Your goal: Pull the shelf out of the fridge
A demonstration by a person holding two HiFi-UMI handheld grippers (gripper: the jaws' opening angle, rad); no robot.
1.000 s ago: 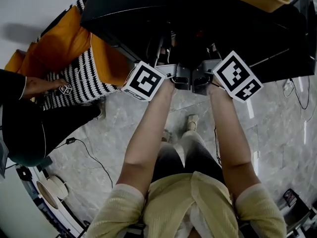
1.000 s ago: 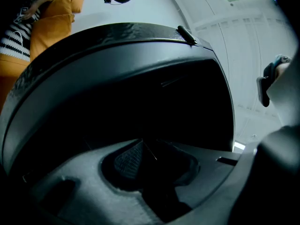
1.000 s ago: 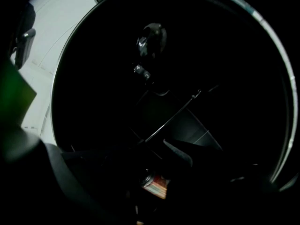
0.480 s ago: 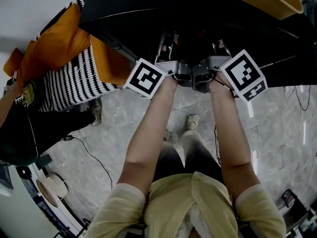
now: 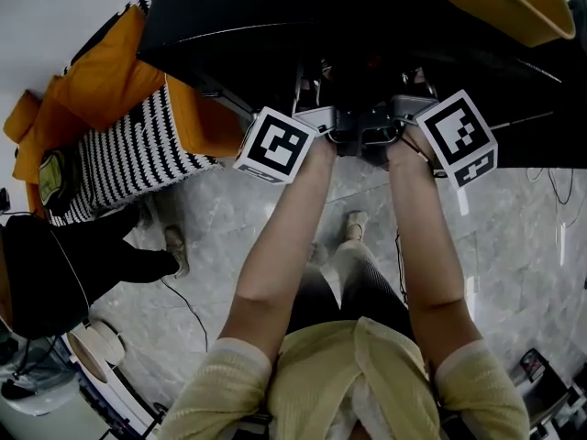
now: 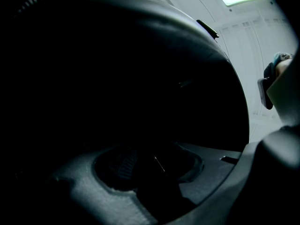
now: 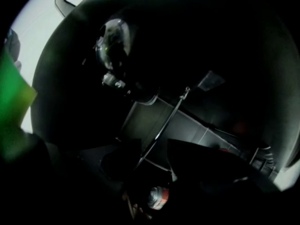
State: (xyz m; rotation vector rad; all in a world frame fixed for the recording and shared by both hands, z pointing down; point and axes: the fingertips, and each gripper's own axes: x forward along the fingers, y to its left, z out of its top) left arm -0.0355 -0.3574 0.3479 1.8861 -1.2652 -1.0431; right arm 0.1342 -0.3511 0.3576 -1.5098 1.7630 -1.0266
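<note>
Dark fridge (image 5: 367,16), shelf (image 7: 160,132) inside

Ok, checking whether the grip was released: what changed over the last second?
Both tongs have just been opening: the left tongs and right tongs stand apart, a thin rod passing unclamped between the right pair; the left gap is too dark to read. Both edged up and right in the head view. The bystander in black drew an arm off the striped cushion. The wearer's stance stayed.
</note>
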